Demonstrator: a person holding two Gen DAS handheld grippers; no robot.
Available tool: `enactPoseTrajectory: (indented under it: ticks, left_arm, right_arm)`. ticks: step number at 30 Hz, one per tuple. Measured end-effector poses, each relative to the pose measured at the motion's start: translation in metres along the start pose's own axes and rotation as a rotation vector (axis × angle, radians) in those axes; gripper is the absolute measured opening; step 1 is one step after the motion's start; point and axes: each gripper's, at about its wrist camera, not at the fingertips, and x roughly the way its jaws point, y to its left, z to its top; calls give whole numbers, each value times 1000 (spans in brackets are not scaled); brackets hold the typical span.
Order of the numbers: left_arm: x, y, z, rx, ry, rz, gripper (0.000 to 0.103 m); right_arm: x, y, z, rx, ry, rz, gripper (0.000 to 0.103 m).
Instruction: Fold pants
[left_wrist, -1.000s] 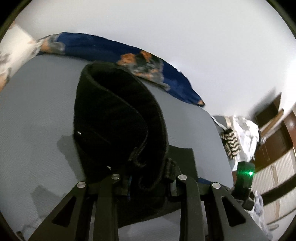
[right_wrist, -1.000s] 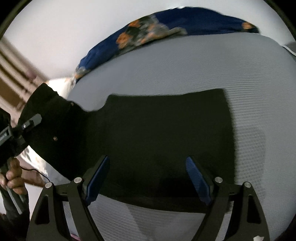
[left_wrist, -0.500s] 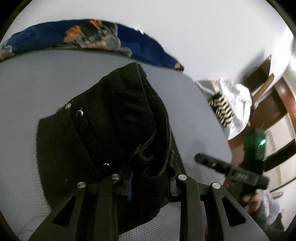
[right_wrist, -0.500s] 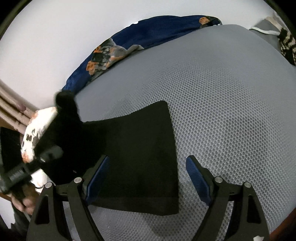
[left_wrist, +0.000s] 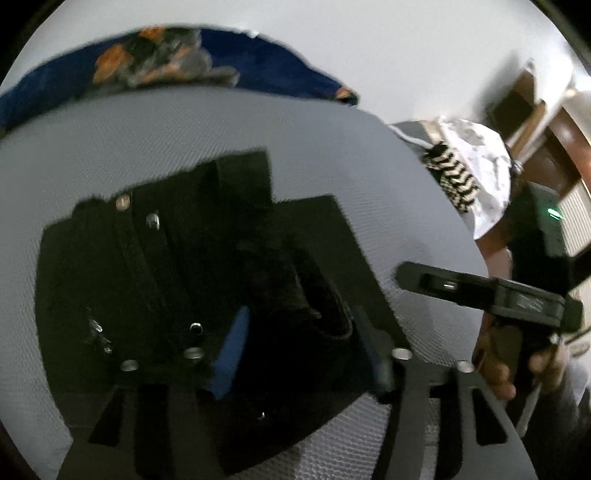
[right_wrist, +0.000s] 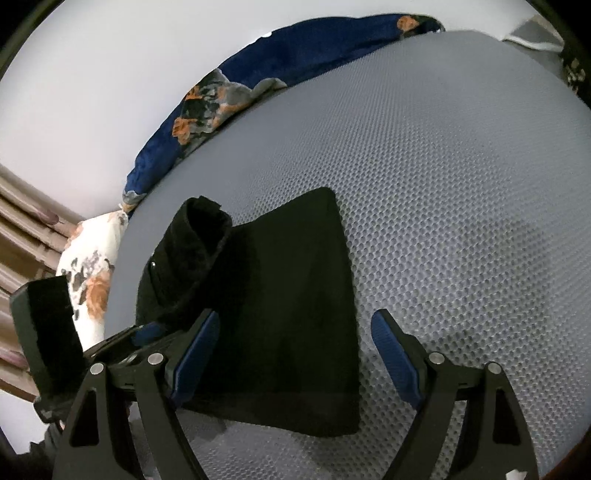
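Grey honeycomb-textured bedding (right_wrist: 461, 192) fills most of both views, with a white wall behind it and a dark blue floral blanket (right_wrist: 258, 85) bunched along its far edge. At the middle left of the right wrist view lie the black pants (right_wrist: 288, 295), folded into a flat rectangle, with the waistband end still curled up in a loose hump at the left side. In the left wrist view the same pants (left_wrist: 166, 280) spread across the lower centre, their metal rivets and button catching the light.

The left gripper (left_wrist: 299, 347) hangs over the waistband; its jaws have just been opening, and the cloth lies between the blue pads without being pinched. The right gripper (right_wrist: 291, 343) stands wide apart, straddling the near right corner of the folded pants and gripping nothing. At the right edge of the left wrist view, a hand (left_wrist: 517, 362) holds that gripper's handle, beside a white patterned cloth (left_wrist: 476, 162).
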Motion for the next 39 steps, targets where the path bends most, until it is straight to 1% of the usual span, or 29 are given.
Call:
enactPoseTrajectory:
  ticks: [2, 4, 5, 7, 8, 10, 11, 15, 17, 18, 19, 23, 25, 26, 27, 28, 31, 33, 35, 37, 39]
  left_arm:
    - [-13, -5, -1, 41, -35, 3, 67]
    - [-26, -3, -2, 38, -71, 11, 68]
    - [-31, 1, -3, 23, -79, 16, 68]
    - [-41, 16, -5, -22, -96, 52, 68]
    - [-46, 24, -6, -44, -106, 72, 68]
    - [-56, 46, -10, -93, -121, 131, 68]
    - [-59, 54, -12, -116, -127, 150, 68]
    - [-73, 98, -25, -226, -141, 223, 68]
    - [-75, 111, -31, -255, -138, 261, 68]
    - [-74, 116, -34, -267, -133, 273, 68]
    - [-73, 120, -36, -280, -125, 280, 68]
    - [-62, 129, -44, -317, -93, 281, 68]
    - [-56, 130, -45, -321, -76, 281, 68]
    - [-54, 130, -45, -327, -72, 275, 68]
    - [-53, 130, -45, -331, -70, 269, 68]
    - [-53, 129, -45, -333, -69, 266, 68]
    - [-48, 127, -43, -336, -63, 263, 68]
    - [-46, 125, -42, -336, -59, 265, 68]
    - [-46, 124, -40, -340, -60, 266, 68]
    - [-47, 124, -39, -350, -59, 259, 68]
    - [-49, 124, -37, -354, -66, 258, 68]
  right_arm:
    - [4, 0, 1, 5, 12, 25, 83]
    - [8, 1, 2, 1, 26, 57, 83]
    - [11, 3, 3, -1, 36, 84, 83]
    - [19, 6, 5, -11, 64, 133, 83]
    - [24, 7, 7, -17, 76, 151, 81]
    - [35, 9, 10, -26, 106, 195, 75]
    - [41, 10, 12, -27, 124, 211, 74]
    - [60, 16, 17, -67, 164, 257, 72]
    - [67, 18, 21, -73, 174, 297, 71]
    - [73, 18, 24, -73, 185, 298, 70]
    - [78, 18, 26, -76, 189, 294, 67]
    - [90, 21, 37, -108, 195, 321, 58]
    - [96, 22, 41, -117, 201, 338, 51]
    - [100, 22, 44, -119, 204, 346, 49]
    - [103, 23, 46, -125, 207, 364, 42]
    - [107, 24, 47, -131, 214, 384, 37]
    - [122, 31, 47, -145, 263, 437, 31]
    - [128, 37, 47, -156, 259, 435, 28]
    - [129, 41, 47, -135, 245, 426, 26]
    - [124, 45, 45, -142, 227, 403, 19]
    - [111, 49, 43, -123, 200, 391, 13]
